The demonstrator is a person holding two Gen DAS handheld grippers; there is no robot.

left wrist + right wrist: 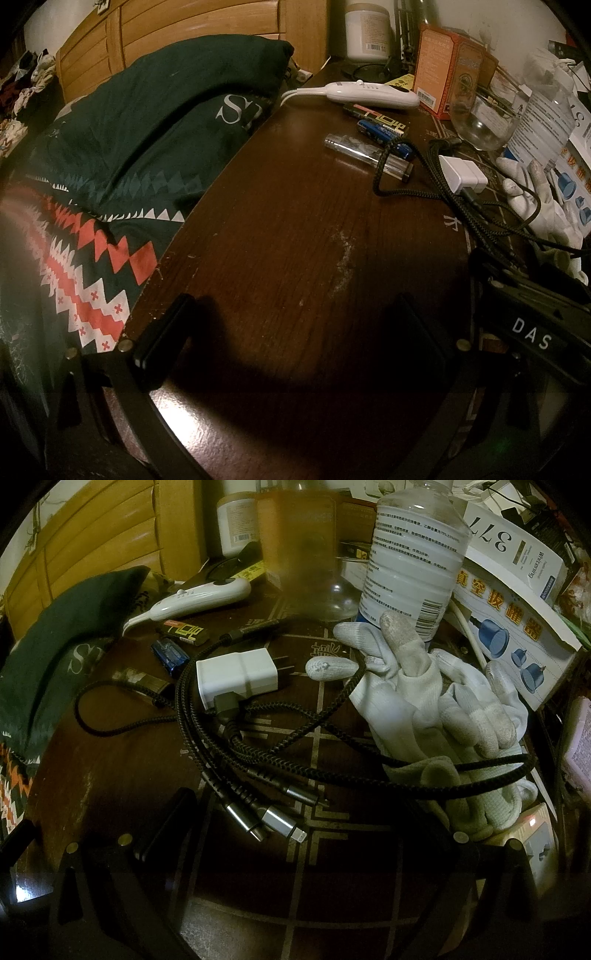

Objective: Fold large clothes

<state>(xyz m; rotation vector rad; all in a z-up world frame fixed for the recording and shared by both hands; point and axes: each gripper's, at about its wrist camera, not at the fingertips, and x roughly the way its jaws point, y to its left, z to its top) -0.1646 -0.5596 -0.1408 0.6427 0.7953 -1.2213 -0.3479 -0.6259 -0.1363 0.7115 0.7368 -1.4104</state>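
No large garment shows clearly; a dark green pillow (pixel 177 110) and a red, white and green patterned bedcover (pixel 88 258) lie at the left, beside a dark wooden table (pixel 295 240). My left gripper (pixel 295 332) hangs open and empty over the bare tabletop. My right gripper (pixel 295 834) is open and empty over braided black cables (pixel 258 738) on the same table (pixel 110 775). The pillow also shows in the right wrist view (pixel 62 646). The right gripper's black body (pixel 532 325) shows at the right of the left wrist view.
The table holds a white charger plug (pixel 236 675), white work gloves (pixel 424 694), a clear bottle (pixel 413 561), a white remote (pixel 369 94), batteries (pixel 384 129), boxes (pixel 517 613) and a glass bowl (pixel 480 122). A wooden headboard (pixel 184 33) stands behind the pillow.
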